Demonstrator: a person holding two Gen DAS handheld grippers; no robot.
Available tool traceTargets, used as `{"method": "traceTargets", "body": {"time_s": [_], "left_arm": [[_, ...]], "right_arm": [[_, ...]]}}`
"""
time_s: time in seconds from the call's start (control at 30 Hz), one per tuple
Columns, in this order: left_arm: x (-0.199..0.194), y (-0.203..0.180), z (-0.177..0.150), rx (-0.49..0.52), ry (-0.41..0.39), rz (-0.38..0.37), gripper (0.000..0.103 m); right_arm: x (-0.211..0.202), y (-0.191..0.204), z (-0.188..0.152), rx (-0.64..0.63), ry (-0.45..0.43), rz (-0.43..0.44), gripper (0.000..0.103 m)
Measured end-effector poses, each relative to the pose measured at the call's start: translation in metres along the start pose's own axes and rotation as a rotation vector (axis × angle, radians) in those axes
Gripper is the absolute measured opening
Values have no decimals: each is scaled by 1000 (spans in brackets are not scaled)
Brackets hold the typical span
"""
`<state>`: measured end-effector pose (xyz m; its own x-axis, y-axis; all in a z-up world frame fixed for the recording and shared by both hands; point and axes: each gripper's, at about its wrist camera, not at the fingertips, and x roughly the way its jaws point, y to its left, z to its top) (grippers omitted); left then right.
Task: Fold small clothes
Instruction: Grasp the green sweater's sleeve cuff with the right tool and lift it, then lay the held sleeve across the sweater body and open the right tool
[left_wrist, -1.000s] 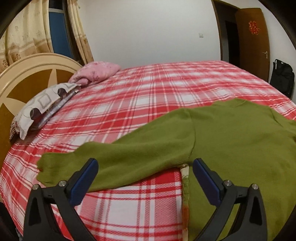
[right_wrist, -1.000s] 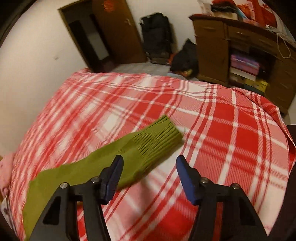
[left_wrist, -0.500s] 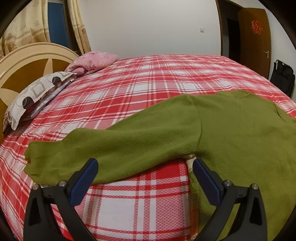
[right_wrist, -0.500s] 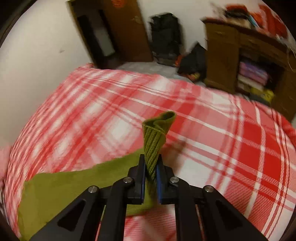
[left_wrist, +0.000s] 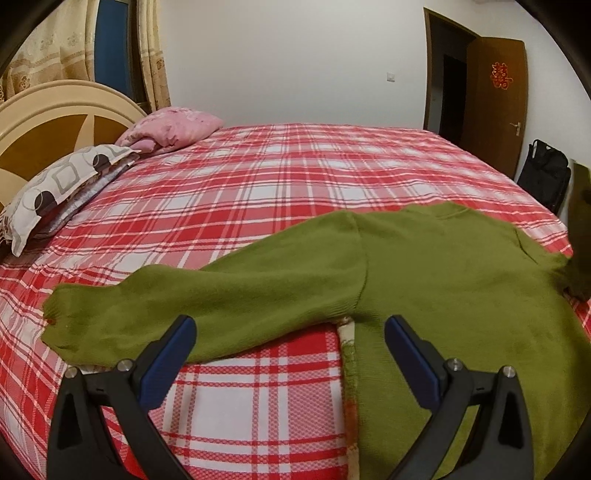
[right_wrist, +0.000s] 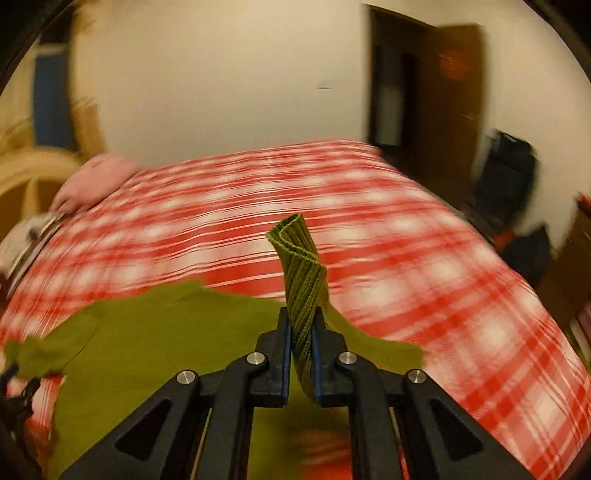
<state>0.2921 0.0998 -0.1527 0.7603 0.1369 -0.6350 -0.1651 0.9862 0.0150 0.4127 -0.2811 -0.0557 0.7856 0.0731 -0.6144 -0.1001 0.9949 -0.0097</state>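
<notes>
Bare bed (left_wrist: 295, 177) lies beyond the sweater (left_wrist: 443, 266); left gripper (left_wrist: 290, 339) hovers wide open, empty; right gripper (right_wrist: 301, 350) clenches the ribbed cuff (right_wrist: 299, 266)

An olive-green knitted sweater (left_wrist: 443, 280) lies flat on the red-and-white plaid bed cover (left_wrist: 258, 177), its body spread toward the right side of the left wrist view. One long sleeve (left_wrist: 207, 295) stretches out leftward across the cover, lying flat and slightly creased, its cuff (left_wrist: 62, 317) at the far left end. A pale lining strip (left_wrist: 349, 365) shows along the body's edge below the armpit. The other sleeve is lifted off the bed: its ribbed cuff (right_wrist: 301, 280) stands upright, folded and twisted, pinched between the jaws of the right gripper (right_wrist: 300, 354), with the fabric below it trailing down to the sweater body (right_wrist: 155, 332).
</notes>
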Motion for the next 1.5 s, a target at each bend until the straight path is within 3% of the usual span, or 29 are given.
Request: {"method": "traceTargets", "body": {"time_s": [0.17,0.23,0.3,0.33,0.4,0.57,0.73,0.93,1.0,1.07,1.1,1.13,1.17,1.2,1.23,1.3,1.5], "left_arm": [[-2,-1,2,-7,10,-29,103],[-1,-4,2,-10,21,-43,103],[1,-11,3,-2,32,-62,103],[2,-17,4,10,35,-67,103],[3,-30,6,34,41,-87,103],[9,-75,15,68,62,-164,103],[26,-138,23,89,117,-284,103],[54,-195,19,114,202,-345,93],[67,-206,16,114,245,-339,86],[80,-209,12,93,294,-346,71],[81,-208,11,77,290,-359,71],[79,-208,11,73,273,-372,61],[78,-209,11,77,272,-398,41],[75,-211,12,84,271,-422,33],[74,-214,13,92,267,-435,17],[64,-216,16,120,243,-444,12],[33,-198,43,108,148,-468,11]], "right_arm": [[28,77,-24,-97,43,120,9],[49,97,-44,-90,110,226,11],[59,110,-60,-111,187,293,38],[62,114,-72,-123,225,337,65],[51,104,-93,-135,223,387,70],[22,43,-117,-62,172,320,70],[1,-19,-137,19,51,60,70],[-4,-50,-154,102,-22,-6,70],[-6,-56,-156,100,-32,9,70],[-9,-55,-157,91,-50,8,70],[-11,-55,-159,82,-54,9,70],[-11,-52,-159,69,-58,7,70],[-12,-50,-162,62,-61,4,70],[-12,-50,-163,54,-64,3,70],[-11,-49,-163,47,-63,0,70],[-10,-47,-166,38,-57,-11,70],[-8,-46,-167,36,-47,-25,70]]}}
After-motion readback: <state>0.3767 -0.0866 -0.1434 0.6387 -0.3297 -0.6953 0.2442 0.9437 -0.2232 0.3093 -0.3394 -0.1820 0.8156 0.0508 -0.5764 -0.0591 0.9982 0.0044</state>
